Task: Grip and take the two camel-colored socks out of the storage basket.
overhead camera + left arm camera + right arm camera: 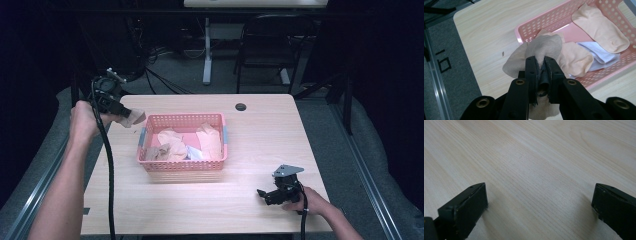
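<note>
A pink plastic basket (183, 165) stands in the middle of the wooden table and holds several socks, peach (210, 140), tan and white (599, 53). My left gripper (126, 113) hangs above the table just left of the basket's far left corner, shut on a tan sock (135, 118) that droops from its jaws. In the left gripper view that tan sock (544, 47) bunches between the black jaws over the basket's corner (524, 30). My right gripper (263, 194) rests low at the table's near right, open, with bare wood between its jaws (536, 195).
A round cable hole (241, 106) sits near the table's far edge. Behind the table stand a dark chair (272, 45) and a white desk leg (207, 50). Grey floor and a metal rail (434, 75) run along the table's left side.
</note>
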`<state>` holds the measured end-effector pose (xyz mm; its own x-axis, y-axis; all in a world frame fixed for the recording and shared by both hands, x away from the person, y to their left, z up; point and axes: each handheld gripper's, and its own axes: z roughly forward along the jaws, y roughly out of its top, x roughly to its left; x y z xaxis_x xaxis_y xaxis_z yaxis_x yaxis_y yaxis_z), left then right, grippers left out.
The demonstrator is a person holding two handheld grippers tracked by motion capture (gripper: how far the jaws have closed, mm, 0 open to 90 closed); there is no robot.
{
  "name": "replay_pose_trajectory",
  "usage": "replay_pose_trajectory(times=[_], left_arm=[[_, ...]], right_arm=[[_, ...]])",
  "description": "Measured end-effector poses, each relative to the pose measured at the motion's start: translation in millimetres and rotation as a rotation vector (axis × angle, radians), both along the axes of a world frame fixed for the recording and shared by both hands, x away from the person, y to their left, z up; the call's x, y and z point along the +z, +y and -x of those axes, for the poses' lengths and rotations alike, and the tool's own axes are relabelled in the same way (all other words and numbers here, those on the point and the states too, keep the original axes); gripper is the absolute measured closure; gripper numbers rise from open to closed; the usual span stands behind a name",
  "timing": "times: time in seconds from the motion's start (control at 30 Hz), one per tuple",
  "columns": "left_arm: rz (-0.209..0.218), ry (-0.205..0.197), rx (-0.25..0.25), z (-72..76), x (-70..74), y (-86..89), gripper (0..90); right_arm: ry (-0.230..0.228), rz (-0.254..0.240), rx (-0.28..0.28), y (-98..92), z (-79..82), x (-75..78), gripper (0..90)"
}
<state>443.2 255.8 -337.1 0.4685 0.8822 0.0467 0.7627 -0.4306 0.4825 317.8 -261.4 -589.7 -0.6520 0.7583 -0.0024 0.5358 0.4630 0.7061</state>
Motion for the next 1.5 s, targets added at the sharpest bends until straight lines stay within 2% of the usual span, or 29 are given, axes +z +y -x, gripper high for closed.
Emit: replay_pose_trajectory(times=[0.4,0.5,0.6,0.67,0.77,0.83,0.9,0.97,1.0,1.03,1.1,1.13,1.17,1.2,1.37,1.43,1.5], left_arm=[[0.020,-0.003,0.076,14.9,-6.3,44.6,81.5],[0.022,0.008,0.087,18.6,-12.9,53.9,81.4],[0.031,0.001,0.099,21.5,-17.6,61.6,81.4],[0.036,0.011,0.122,24.3,-27.3,74.4,81.5],[0.042,0.026,0.141,24.9,-38.0,83.1,81.5],[0.044,0.039,0.145,25.1,-49.2,87.0,81.5],[0.010,0.033,0.144,26.4,-62.1,85.9,81.2],[0.026,0.042,0.138,27.8,-80.8,85.6,81.1],[0.011,0.072,0.140,27.8,-97.5,84.9,81.0],[0.013,0.084,0.143,27.9,-107.8,85.2,81.0],[0.024,0.125,0.161,27.7,-137.1,88.8,80.9],[0.024,0.125,0.161,27.7,-137.1,88.8,80.9],[0.046,0.151,0.170,28.4,-157.6,92.8,80.9],[0.059,0.160,0.173,29.1,-165.9,94.5,80.9],[0.110,0.193,0.180,33.6,-195.0,98.4,79.4],[0.138,0.188,0.177,35.8,-201.7,98.4,77.6],[0.158,0.210,0.160,37.7,-206.3,96.9,71.6]], right_arm=[[0.003,0.009,0.005,-0.5,-0.1,0.7,0.0],[0.002,0.004,0.003,-0.3,-0.1,0.5,0.0],[0.004,0.003,0.004,-0.4,0.0,0.6,0.0],[0.003,0.003,0.002,-0.4,-0.1,0.4,0.0],[0.005,0.003,0.001,-0.4,0.0,0.5,0.0],[0.004,0.004,0.002,-0.4,-0.1,0.5,0.0],[0.004,0.003,0.001,-0.4,-0.1,0.4,0.0],[0.006,0.007,0.005,-0.8,-0.2,0.8,0.0],[0.006,0.008,0.004,-0.8,-0.1,0.8,0.0],[0.005,0.007,0.002,-0.7,0.1,0.7,0.0],[0.005,0.003,-0.001,-0.5,0.4,0.5,0.0],[0.005,0.003,-0.001,-0.5,0.4,0.5,0.0],[0.005,0.002,-0.002,-0.5,0.4,0.4,0.0],[0.005,0.002,-0.002,-0.5,0.4,0.4,0.0],[0.005,0.001,-0.001,-0.6,0.4,0.4,0.0],[0.005,0.002,-0.001,-0.6,0.4,0.4,0.0],[0.005,0.002,-0.002,-0.5,0.4,0.4,0.0]])
